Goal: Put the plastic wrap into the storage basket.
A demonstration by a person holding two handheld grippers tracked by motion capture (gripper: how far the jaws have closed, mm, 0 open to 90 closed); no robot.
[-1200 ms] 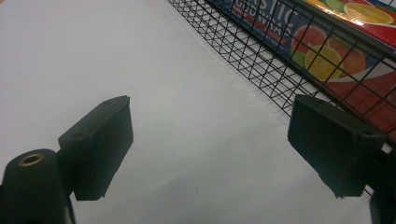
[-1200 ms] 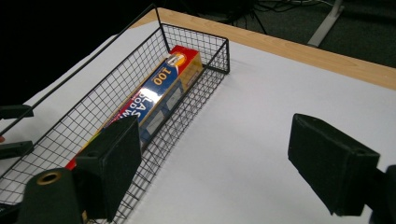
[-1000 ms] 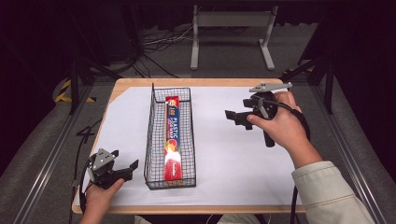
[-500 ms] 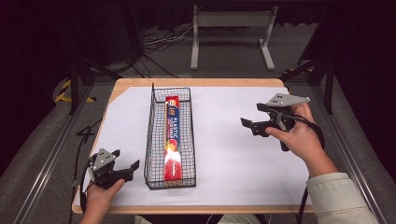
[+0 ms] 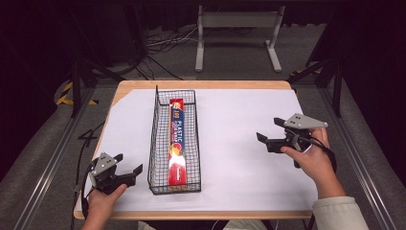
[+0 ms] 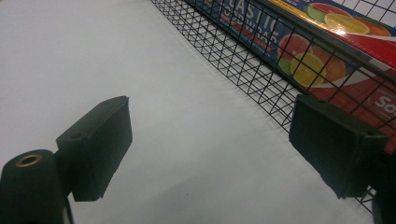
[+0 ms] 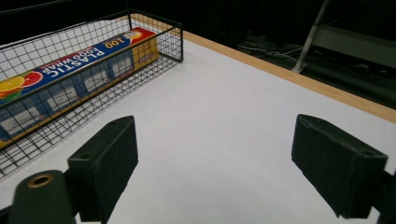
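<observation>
Black right gripper (image 5: 269, 132), grey three-cornered plate, trailing cable, cream sleeve (image 5: 337, 213)

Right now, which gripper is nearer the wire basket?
Left. The left gripper sits just beside the wire basket at its near corner; the right gripper is well off to its other side.

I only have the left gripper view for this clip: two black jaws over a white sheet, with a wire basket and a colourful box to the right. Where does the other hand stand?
Observer: The right gripper is held on the far side of the wire basket from the left one, over the white sheet, well apart from the basket.
Operator: Is it carrying anything?
Observer: No. In the right gripper view its jaws stand wide with bare sheet between them.
Operator: Is that box the only thing in the basket?
Observer: Yes. The high view shows one long box of plastic food wrap lying flat along the basket's length.
</observation>
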